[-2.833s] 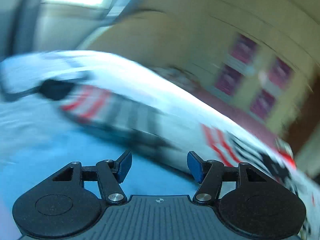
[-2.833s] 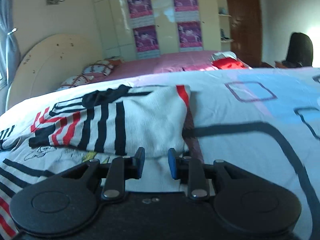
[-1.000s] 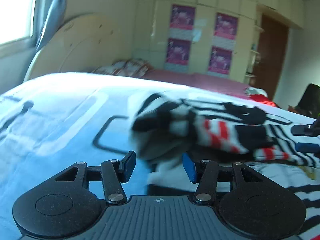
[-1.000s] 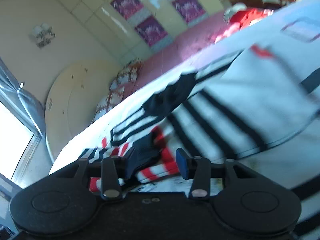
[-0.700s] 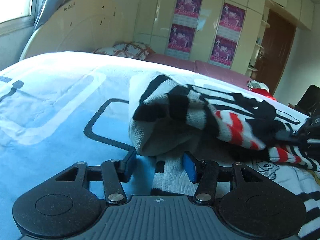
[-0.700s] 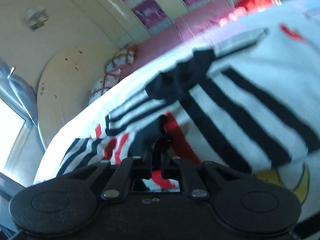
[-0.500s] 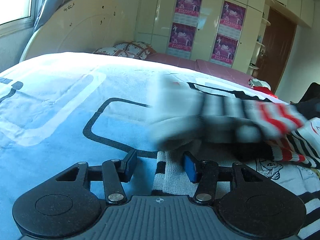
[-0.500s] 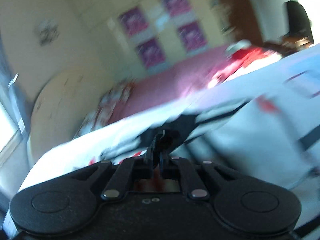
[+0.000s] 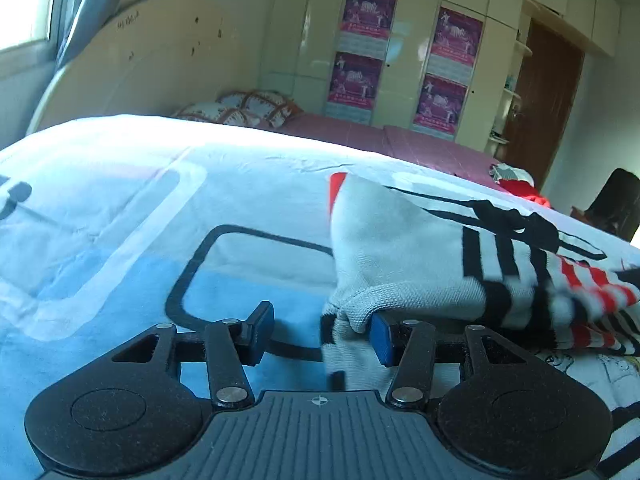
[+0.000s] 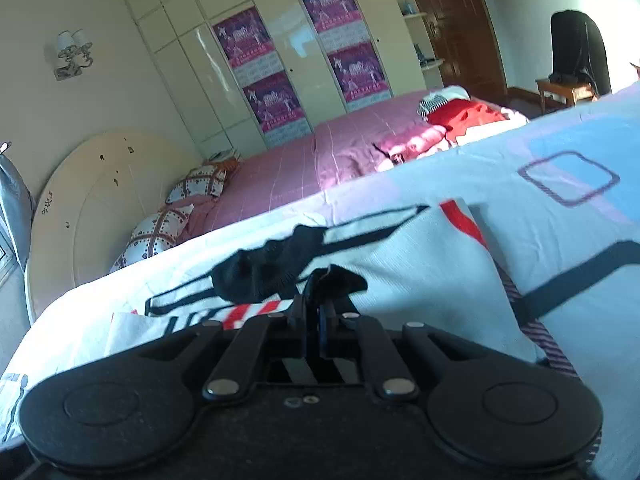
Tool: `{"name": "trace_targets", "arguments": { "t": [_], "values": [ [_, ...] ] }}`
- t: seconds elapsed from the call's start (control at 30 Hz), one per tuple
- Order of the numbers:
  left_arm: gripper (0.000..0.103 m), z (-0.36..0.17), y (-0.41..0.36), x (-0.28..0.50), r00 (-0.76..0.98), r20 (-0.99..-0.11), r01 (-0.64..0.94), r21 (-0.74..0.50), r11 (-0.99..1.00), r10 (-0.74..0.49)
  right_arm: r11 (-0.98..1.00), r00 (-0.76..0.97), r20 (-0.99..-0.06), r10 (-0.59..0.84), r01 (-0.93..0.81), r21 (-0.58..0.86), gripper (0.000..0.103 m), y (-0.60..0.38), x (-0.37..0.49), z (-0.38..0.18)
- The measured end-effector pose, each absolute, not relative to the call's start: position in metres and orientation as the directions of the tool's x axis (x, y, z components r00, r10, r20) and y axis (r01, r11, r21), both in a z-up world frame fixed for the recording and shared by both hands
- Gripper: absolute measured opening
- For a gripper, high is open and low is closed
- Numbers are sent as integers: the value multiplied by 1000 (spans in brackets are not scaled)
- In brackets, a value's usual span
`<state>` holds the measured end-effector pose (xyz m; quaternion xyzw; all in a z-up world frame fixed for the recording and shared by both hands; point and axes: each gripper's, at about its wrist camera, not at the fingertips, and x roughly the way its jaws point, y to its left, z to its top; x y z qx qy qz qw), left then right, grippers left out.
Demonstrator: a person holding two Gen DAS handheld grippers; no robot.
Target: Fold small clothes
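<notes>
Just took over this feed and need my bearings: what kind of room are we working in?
A bedroom, most likely. The striped sweater lies on a bed's blue-and-white quilt, with a rounded headboard, patterned pillows and a poster-covered wardrobe behind.

purple posters (image 10: 276, 98), patterned pillows (image 10: 152, 236), pink bedspread (image 10: 320, 160)
</notes>
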<state>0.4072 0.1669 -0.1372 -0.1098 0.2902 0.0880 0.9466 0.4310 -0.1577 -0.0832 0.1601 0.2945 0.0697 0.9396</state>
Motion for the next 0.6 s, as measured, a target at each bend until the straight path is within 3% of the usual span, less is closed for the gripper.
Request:
{"name": "trace_targets", "arguments": {
  "t": [0.23, 0.37, 0.47, 0.53, 0.6],
  "values": [
    [51, -140, 162, 410, 807, -582, -204, -123, 971, 96, 937, 793, -565, 226, -18, 349, 7, -167, 427, -105],
    [51, -141, 163, 410, 800, -593, -207, -130, 970, 92, 933, 835, -497, 236, -52, 356, 7, -170, 422, -96],
    [51, -141, 161, 410, 796, -598, -197, -114, 974, 91, 960, 802, -576, 159, 10, 278, 7, -171, 429, -115],
    [56, -140, 164, 409, 795, -603, -170, -113, 979, 69, 958, 742, -651, 160, 41, 283, 7, -177, 434, -132],
    [69, -137, 169, 403, 792, -609, -125, -110, 986, 33, 954, 767, -624, 150, 53, 295, 18, -185, 426, -124]
  ]
}}
